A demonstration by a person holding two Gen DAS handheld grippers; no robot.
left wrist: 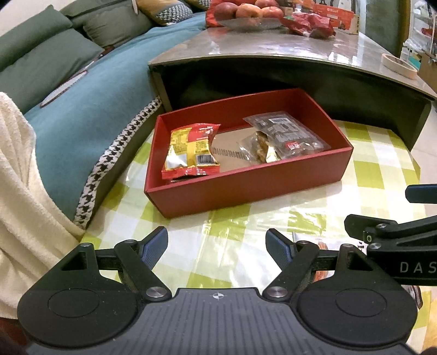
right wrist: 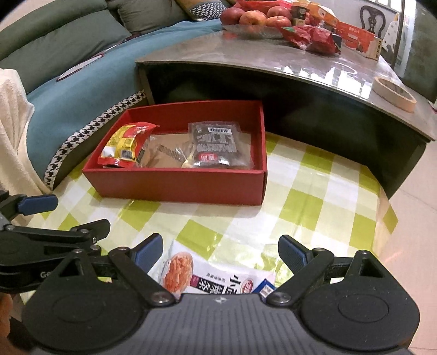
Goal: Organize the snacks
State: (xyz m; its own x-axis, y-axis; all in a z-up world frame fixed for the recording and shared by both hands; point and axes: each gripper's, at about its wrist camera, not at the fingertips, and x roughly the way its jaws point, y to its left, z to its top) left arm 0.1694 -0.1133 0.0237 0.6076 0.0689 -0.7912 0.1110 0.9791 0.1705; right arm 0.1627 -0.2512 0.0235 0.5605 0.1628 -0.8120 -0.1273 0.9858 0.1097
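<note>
The right gripper (right wrist: 220, 255) (jaws open, empty) is hovering directly above the white snack packet (right wrist: 215, 275), nearer than the open left gripper (left wrist: 216, 247).

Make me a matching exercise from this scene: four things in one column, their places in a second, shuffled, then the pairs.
Things
1. yellow-red packet
2. dark packet
3. white packet
4. apples

Places
A. on the checked cloth, outside the box
B. right part of the red box
C. in a dish on the grey table
D. left part of the red box

Pairs: 1-D, 2-B, 3-A, 4-C
</note>
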